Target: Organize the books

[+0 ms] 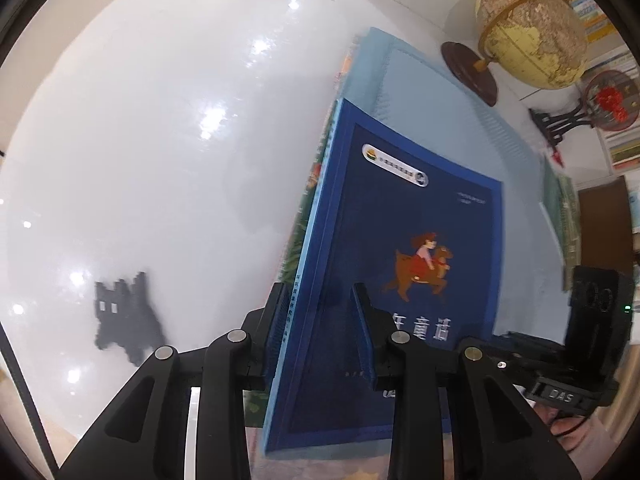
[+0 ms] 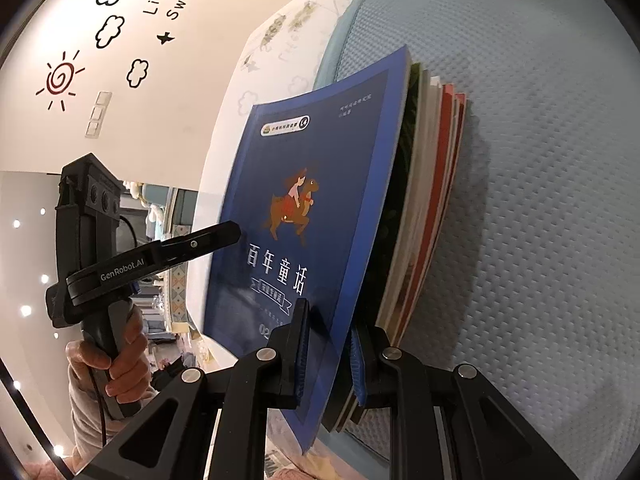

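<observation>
- We hold the blue book [image 2: 308, 216] upright at the front of a small row of books [image 2: 432, 208] on the light blue mat [image 2: 540, 200].
- Our right gripper [image 2: 328, 354] pinches the blue book's lower edge.
- Our left gripper [image 1: 320, 320] straddles its spine; the fingers seem slightly spread, and we cannot tell if they press.
- We judge the step is squaring the book against the row; next we need a gentle push and a steady release.
</observation>
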A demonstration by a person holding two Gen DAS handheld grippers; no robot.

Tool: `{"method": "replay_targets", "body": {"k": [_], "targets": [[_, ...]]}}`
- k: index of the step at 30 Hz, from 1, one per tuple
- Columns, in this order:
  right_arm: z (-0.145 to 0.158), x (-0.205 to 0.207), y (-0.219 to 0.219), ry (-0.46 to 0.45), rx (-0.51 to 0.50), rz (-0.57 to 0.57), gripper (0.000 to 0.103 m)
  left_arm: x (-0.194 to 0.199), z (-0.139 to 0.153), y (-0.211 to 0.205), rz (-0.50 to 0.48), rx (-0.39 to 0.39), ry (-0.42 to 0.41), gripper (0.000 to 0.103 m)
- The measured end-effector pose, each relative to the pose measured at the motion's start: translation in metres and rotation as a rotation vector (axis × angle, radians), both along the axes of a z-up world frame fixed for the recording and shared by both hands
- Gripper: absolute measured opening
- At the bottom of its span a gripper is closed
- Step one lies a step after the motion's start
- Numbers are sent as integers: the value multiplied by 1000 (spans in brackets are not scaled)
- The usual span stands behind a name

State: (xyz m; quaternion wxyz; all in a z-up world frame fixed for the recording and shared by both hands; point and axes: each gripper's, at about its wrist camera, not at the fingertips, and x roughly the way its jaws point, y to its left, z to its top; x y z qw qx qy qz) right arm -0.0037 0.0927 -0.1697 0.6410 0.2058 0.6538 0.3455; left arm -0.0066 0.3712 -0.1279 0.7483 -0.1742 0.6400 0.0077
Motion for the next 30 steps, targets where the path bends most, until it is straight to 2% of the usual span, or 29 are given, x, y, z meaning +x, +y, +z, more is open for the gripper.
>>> {"method": "replay_targets", "body": {"k": [9,13,20,24,30], "targets": [[-2,-4,8,6,13,10,19,5,1,-7,-1,59,2,29],[-5,-3,7,5,16,18,19,6,5,-14,-3,112,1,29],[-3,-1,7,-5,-16,19,19,11,15,-25,-6,128,-14,29],[0,-1,-2,-15,-45,15,19,15,25,-36,-17,158,-38,29],[18,6,-39,-39,-19,-42,19,24,38,-62,-33,139,-79,29]]}}
